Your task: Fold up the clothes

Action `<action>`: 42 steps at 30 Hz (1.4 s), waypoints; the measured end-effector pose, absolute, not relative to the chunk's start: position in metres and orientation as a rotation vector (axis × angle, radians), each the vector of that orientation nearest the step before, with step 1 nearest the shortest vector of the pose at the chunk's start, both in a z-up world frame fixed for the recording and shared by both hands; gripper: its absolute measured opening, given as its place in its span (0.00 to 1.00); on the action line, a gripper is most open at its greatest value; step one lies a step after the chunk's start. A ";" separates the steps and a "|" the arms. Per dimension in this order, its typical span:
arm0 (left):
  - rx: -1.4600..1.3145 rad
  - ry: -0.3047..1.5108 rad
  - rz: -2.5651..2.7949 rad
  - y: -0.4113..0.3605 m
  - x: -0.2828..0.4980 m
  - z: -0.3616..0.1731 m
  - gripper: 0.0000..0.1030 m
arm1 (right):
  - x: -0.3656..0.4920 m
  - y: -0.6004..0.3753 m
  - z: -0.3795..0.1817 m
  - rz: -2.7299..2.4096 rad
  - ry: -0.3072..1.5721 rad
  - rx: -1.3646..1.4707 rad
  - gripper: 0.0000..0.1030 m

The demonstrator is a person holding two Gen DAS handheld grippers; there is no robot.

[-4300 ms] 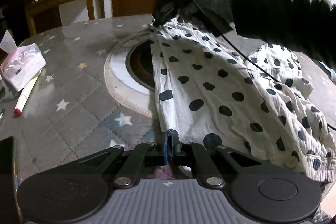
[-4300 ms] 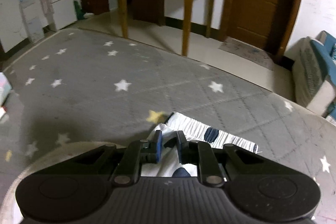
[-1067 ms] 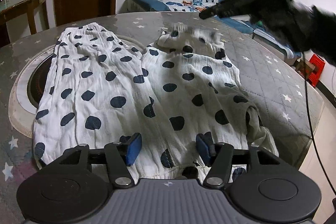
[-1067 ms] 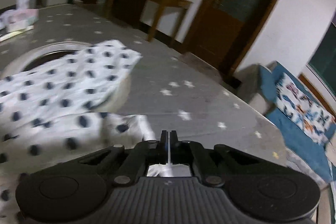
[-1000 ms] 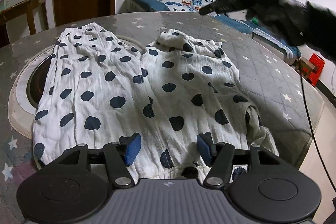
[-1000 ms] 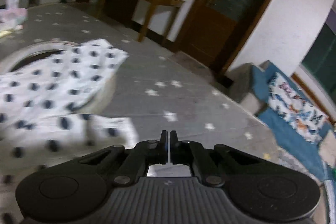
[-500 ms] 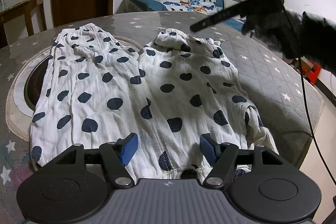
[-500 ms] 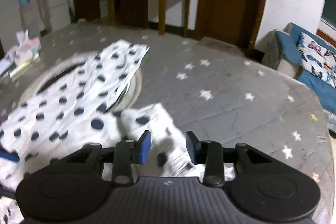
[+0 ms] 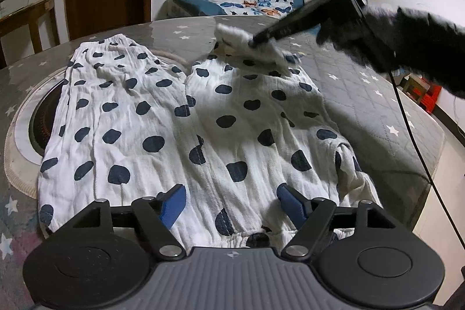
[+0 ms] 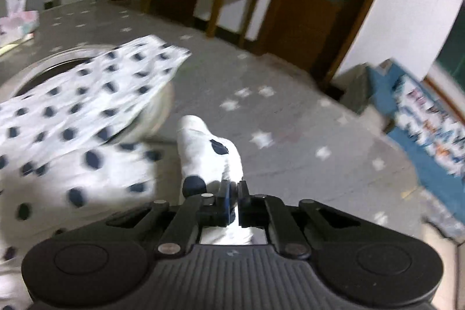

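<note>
1. Round inset: set into the star-patterned desk at the far left, it is partly covered by the left leg of the garment.
2. Polka-dot trousers: spread flat over the middle of the desk, both legs run away from the left wrist camera and the waistband lies nearest it, a layout judged to suit a lengthwise fold.
3. Left tongs: poised over the waistband edge, the blue pads are seen apart and opening, with cloth beneath but nothing pinched; they are judged to be readied for a grip on the waist.
4. Right tongs: carried by a dark-sleeved arm at the upper right, they are clamped on the far cuff of the right leg, which is lifted clear of the desk. The cuff is judged to be held high so that the leg can be carried over.
5. Blue sofa: seen beyond the desk and no part of the task.
</note>
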State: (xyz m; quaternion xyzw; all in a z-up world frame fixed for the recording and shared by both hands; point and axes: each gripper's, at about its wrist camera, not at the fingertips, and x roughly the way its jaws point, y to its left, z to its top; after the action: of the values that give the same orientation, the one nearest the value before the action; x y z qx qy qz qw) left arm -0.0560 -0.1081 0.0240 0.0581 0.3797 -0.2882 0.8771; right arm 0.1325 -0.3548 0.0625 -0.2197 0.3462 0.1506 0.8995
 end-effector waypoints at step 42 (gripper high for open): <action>0.136 0.788 -0.612 -0.107 -0.059 0.023 0.79 | 0.199 -0.417 0.030 0.222 0.756 -0.100 0.42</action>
State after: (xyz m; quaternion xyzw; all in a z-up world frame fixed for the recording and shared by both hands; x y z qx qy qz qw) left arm -0.0591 -0.1067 0.0232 0.0650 0.3776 -0.2934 0.8758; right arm 0.1987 -0.4168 0.0298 -0.0488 0.3681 0.1080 0.9222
